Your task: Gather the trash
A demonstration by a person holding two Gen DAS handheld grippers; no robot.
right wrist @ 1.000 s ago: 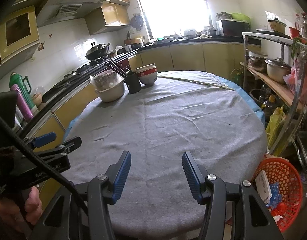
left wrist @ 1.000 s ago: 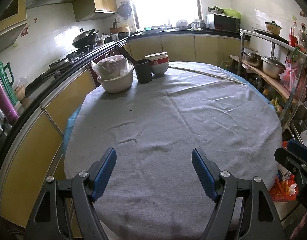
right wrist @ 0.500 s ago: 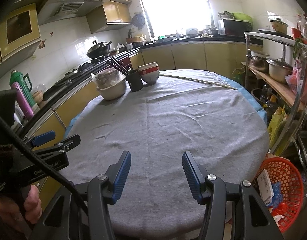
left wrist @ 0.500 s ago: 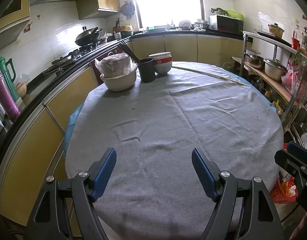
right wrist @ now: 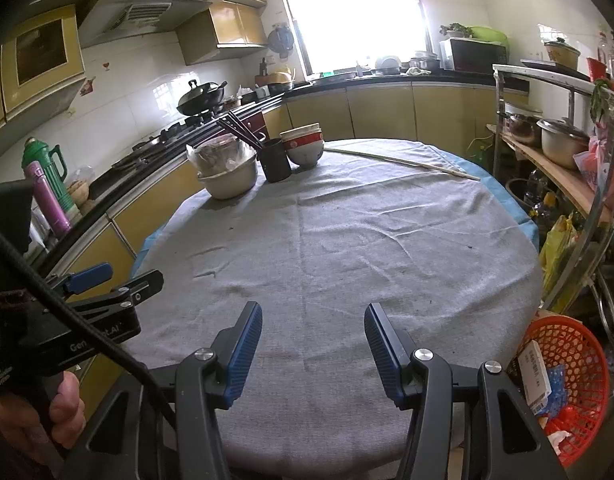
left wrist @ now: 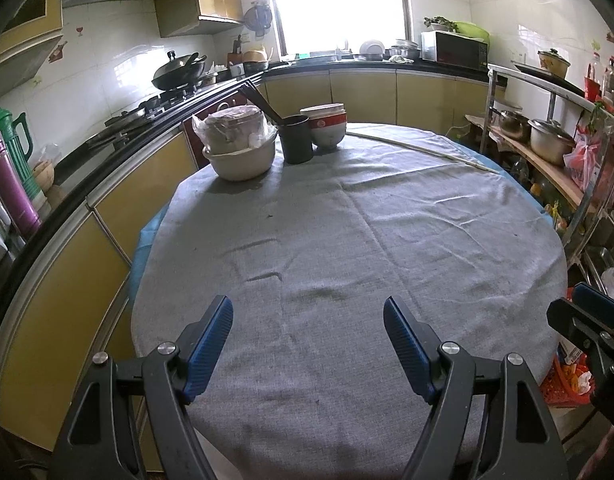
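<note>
A red mesh trash basket stands on the floor right of the round table; it holds a small box, wrappers and crumpled paper, and part of it shows in the left wrist view. No loose trash shows on the grey tablecloth. My left gripper is open and empty over the table's near edge. My right gripper is open and empty, also over the near edge. The left gripper also shows at the left in the right wrist view.
At the table's far left stand a cream bowl with bagged containers, a black cup with chopsticks and stacked bowls. A long stick lies across the far side. A counter runs along the left; a shelf rack stands right.
Both grippers stay open and empty. The view has drifted only slightly; the table looks a little farther off in both views.
</note>
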